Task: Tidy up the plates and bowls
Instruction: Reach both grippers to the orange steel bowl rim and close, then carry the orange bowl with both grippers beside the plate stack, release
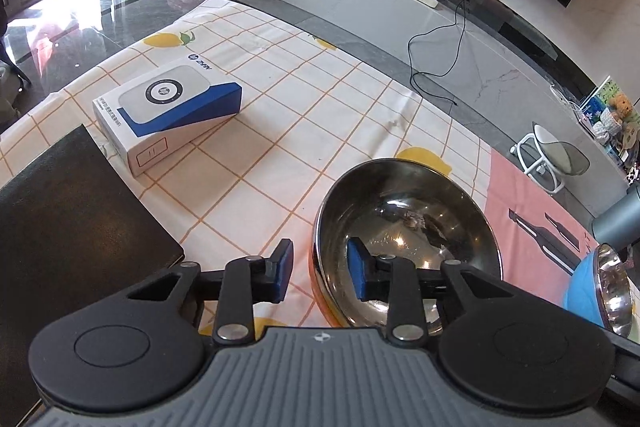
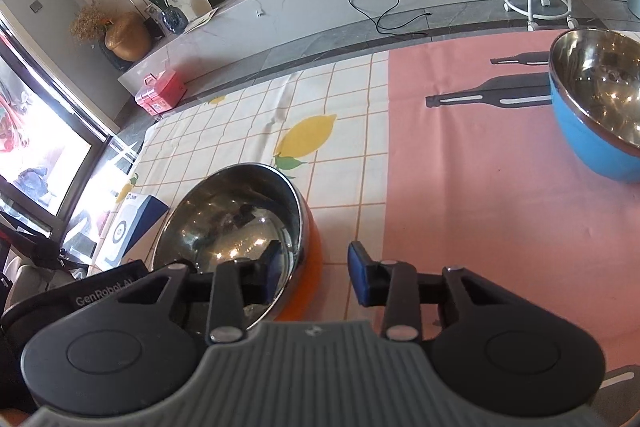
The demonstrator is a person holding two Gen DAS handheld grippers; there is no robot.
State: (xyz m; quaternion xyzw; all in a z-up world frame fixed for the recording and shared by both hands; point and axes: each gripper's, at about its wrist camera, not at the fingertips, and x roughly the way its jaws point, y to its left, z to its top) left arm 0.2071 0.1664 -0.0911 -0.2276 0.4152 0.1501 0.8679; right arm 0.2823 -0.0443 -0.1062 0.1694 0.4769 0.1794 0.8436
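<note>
Bowls: two in view, both steel inside. The orange bowl (image 1: 404, 239) sits on the lemon-check part of the tablecloth (image 1: 280, 99); the blue bowl (image 2: 596, 107) stands well apart from it on the pink part of the cloth.
Left gripper (image 1: 320, 273): jaws straddle the orange bowl's near rim on its left side, one pad outside the wall, one inside the bowl. A gap shows on each side of the rim, so the pads do not seem to be pressing yet; nothing is clamped.
Right gripper (image 2: 316, 269): same arrangement on the bowl's right side, one pad inside, one outside over the cloth. Jaws part-way apart, no pinch visible.
Plates: none visible in either view.
Other items: a white-and-blue box (image 1: 168, 115) lies on the cloth just beside a dark flat mat (image 1: 72, 219), clear of the bowls.
Progress: early, by my reading. The bowls are not nested or grouped, and neither is lifted.
Remaining: close both grippers on the orange rim, carry the bowl toward the blue one, then stack or set them together.
Risk: slick steel rim may slip in a light pinch.
</note>
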